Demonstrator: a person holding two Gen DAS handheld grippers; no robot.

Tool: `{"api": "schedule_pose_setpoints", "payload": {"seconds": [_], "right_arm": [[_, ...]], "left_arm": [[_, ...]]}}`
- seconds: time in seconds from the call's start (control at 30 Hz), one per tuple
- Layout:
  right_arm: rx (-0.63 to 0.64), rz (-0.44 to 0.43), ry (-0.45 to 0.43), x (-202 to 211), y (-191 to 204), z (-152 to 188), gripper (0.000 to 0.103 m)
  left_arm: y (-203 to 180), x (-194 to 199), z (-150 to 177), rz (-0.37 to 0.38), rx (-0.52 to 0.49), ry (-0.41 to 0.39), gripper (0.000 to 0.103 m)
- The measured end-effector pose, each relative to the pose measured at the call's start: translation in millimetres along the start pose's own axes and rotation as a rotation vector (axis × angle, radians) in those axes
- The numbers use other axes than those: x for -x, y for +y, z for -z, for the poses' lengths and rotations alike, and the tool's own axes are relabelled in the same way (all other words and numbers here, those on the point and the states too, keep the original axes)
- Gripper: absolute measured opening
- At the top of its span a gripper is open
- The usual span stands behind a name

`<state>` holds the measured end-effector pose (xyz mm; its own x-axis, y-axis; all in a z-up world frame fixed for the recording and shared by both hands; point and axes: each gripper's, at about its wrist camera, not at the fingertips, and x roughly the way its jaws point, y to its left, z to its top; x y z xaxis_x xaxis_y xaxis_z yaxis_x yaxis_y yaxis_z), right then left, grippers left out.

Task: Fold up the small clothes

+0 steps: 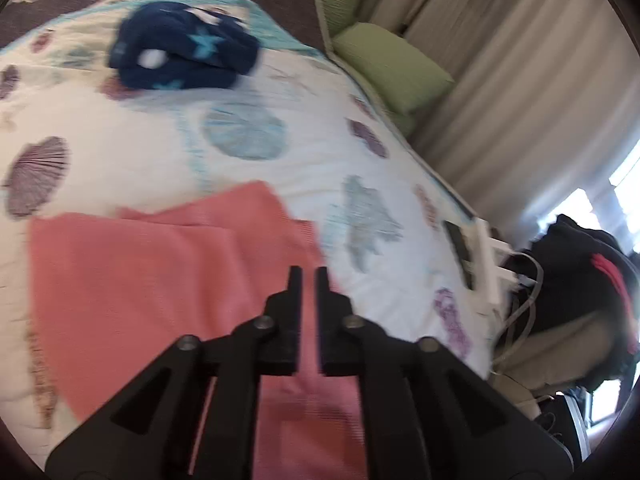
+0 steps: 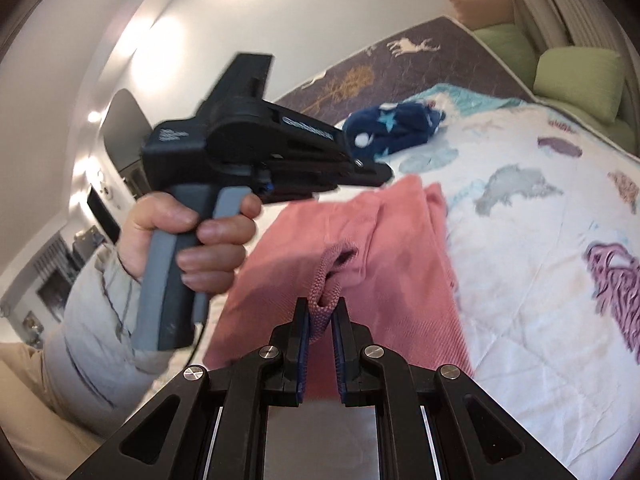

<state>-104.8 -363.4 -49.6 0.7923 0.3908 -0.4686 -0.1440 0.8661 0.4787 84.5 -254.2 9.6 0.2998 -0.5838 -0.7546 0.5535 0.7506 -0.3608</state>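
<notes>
The white quilted bedspread with shell and fish prints [image 1: 304, 136] covered most of the scene and serves here as the landmark. On its near part lay the pink ribbed knit garment [image 2: 360, 240], partly folded, with one layer lying over another. Toward the far end of the bedspread, well apart from the pink one, sat a bundled dark blue fleece garment with light stars [image 1: 184, 56]. Two green cushions [image 1: 392, 68] lay just beyond the far right edge of the bedspread, and a dark bag with cables [image 1: 580, 280] stood off its right side.

The step in hand seemed to be folding the pink garment. The right gripper [image 2: 321, 312] had its fingers narrow and clamped on a ribbed edge of this garment. The left gripper [image 1: 307, 280] hovered above the pink cloth with a small gap between its fingers and nothing in them.

Next, I think, the left gripper needed to take another edge, so both could lay the cloth flat. Nothing stood in the way on the bedspread.
</notes>
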Motion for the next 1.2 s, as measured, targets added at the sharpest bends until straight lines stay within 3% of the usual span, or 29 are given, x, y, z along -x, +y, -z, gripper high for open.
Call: {"api": "schedule_pose_setpoints", "payload": {"seconds": [0.03, 0.1, 0.3, 0.37, 0.47, 0.5, 0.53, 0.57, 0.6, 0.63, 0.97, 1.2], "right_arm": [[0.005, -0.003, 0.015, -2, 0, 2, 0.011], [-0.001, -0.013, 0.034, -5, 1, 8, 0.011], [-0.007, -0.023, 0.036, -6, 2, 10, 0.012], [-0.005, -0.021, 0.038, -5, 3, 10, 0.012], [-0.005, -0.021, 0.045, -7, 4, 9, 0.012], [-0.004, -0.021, 0.047, -7, 4, 10, 0.012], [-0.001, -0.020, 0.047, -7, 5, 10, 0.013], [0.000, -0.018, 0.048, -7, 5, 10, 0.013], [0.002, -0.018, 0.047, -7, 6, 10, 0.013], [0.003, -0.020, 0.047, -7, 6, 9, 0.013], [0.042, -0.030, 0.021, -8, 13, 6, 0.013], [0.035, -0.010, -0.093, 24, 3, -9, 0.011]], "left_arm": [[7, 2, -2, -0.035, 0.019, -0.005, 0.038], [24, 2, -7, -0.117, 0.089, 0.003, 0.052], [25, -34, 2, -0.220, 0.076, 0.145, 0.054], [13, -47, 5, -0.285, 0.018, 0.146, 0.060], [-3, -63, 10, -0.432, -0.104, 0.138, 0.056], [-4, -65, 11, -0.463, -0.116, 0.137, 0.040], [-4, -65, 11, -0.484, -0.120, 0.134, 0.032], [-2, -62, 11, -0.476, -0.115, 0.132, 0.028], [0, -59, 10, -0.467, -0.109, 0.131, 0.014], [2, -55, 9, -0.457, -0.102, 0.129, 0.013], [23, -19, -8, -0.249, 0.060, 0.058, 0.011], [-12, -9, -27, -0.160, 0.019, 0.012, 0.011]]}}
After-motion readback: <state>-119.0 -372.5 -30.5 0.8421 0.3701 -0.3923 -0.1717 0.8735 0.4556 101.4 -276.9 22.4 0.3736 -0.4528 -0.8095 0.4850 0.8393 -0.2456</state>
